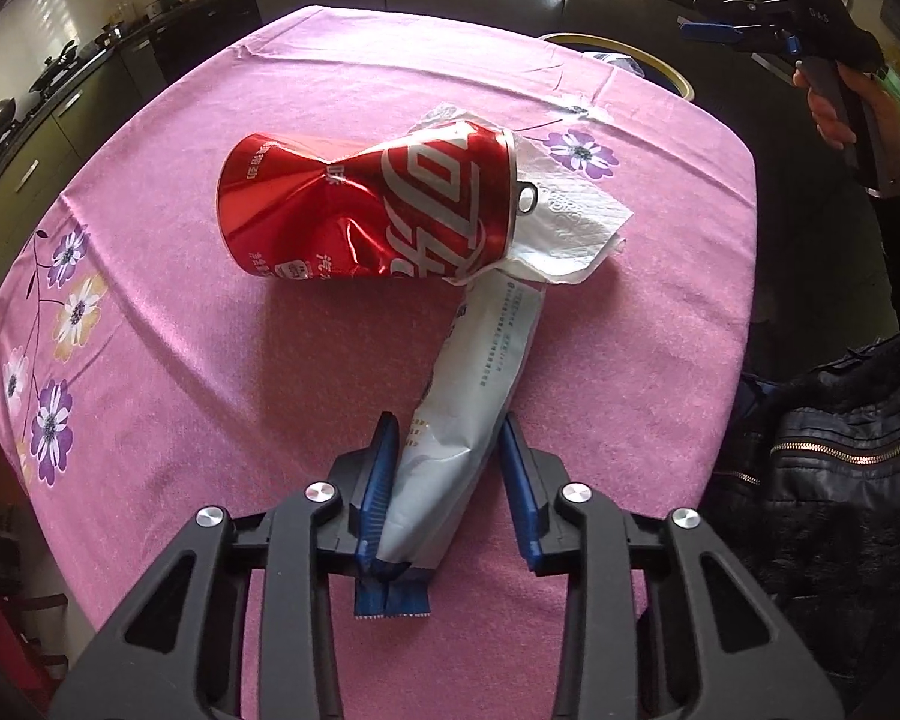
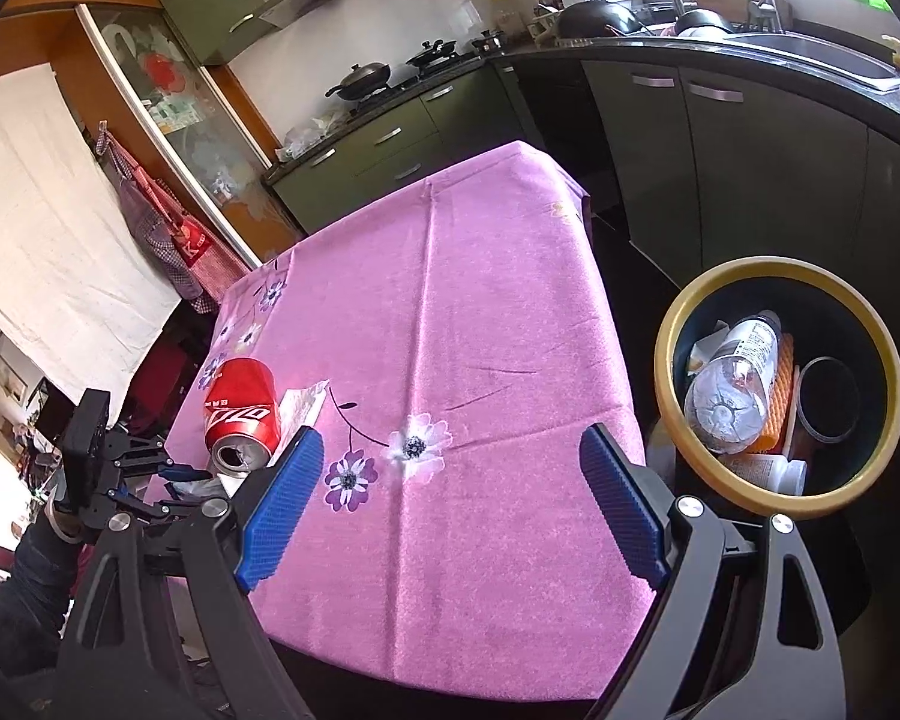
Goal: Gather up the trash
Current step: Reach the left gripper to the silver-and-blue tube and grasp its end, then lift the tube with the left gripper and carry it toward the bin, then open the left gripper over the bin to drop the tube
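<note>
While the left gripper (image 1: 447, 444) points steeply down at the table (image 1: 342, 84), its blue pads sit on either side of a white snack wrapper (image 1: 450, 444). Left pad touches the wrapper's edge; right pad looks to have a thin gap, so not a firm clamp as far as I can see. Wrapper's dark blue end sticks out back btwn the jaws, its far end tucked under a crumpled white tissue (image 1: 570, 228). Dented red soda can (image 1: 366, 210) lies on its side w/ its open top resting on that tissue, all on the pink flowered cloth.

Over to the right side, a hand (image 1: 834, 114) holds the right gripper (image 2: 450, 492) above the table corner, jaws wide apart, nothing btwn them but cloth. Just beside that corner, lower down, stands a dark trash bin (image 2: 678, 312) w/ a yellow rim. Inside it: a clear plastic bottle (image 2: 732, 378), something orange and ribbed, a tape ring, other bits I can't make out.

Green kitchen cabinets (image 2: 720, 168) run behind, pans on the stove (image 2: 366, 75).
</note>
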Tool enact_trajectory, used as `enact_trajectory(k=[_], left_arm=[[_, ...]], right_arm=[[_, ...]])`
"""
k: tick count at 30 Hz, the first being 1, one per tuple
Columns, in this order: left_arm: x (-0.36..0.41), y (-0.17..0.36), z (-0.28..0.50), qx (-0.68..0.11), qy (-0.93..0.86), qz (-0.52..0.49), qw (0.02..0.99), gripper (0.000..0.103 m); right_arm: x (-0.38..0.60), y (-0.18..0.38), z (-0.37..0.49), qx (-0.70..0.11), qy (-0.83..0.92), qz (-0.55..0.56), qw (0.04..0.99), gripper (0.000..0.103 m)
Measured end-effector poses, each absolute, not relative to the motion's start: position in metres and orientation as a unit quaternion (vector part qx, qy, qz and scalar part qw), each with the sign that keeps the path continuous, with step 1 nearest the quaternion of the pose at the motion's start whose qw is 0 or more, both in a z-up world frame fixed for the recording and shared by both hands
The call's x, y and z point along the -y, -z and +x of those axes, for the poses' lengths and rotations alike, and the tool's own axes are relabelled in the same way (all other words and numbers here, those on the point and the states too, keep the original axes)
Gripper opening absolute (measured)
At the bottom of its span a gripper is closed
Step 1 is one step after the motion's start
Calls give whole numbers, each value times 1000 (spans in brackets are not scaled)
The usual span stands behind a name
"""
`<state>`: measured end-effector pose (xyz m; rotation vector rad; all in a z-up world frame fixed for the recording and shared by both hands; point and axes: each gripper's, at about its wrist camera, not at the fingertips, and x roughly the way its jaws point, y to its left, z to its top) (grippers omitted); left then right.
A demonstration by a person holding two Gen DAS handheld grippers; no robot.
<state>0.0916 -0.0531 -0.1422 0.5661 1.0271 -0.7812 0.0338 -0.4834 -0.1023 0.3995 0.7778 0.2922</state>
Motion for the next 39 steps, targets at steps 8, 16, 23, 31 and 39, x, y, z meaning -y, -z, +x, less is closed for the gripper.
enact_trajectory(k=[8, 16, 23, 31, 39], left_arm=[[69, 143, 67, -474, 326, 278, 769, 25], [78, 142, 48, -489, 310, 275, 768, 24], [88, 136, 24, -484, 320, 287, 762, 24], [151, 106, 18, -438, 369, 316, 756, 24], [301, 94, 60, -406, 440, 326, 731, 24]], right_arm=[[488, 101, 27, -369, -142, 199, 897, 86], [493, 100, 15, -359, -149, 206, 898, 86], [502, 99, 1, -349, -152, 213, 900, 86], [534, 96, -21, -322, -130, 232, 909, 87], [608, 107, -67, -285, -54, 281, 915, 87]])
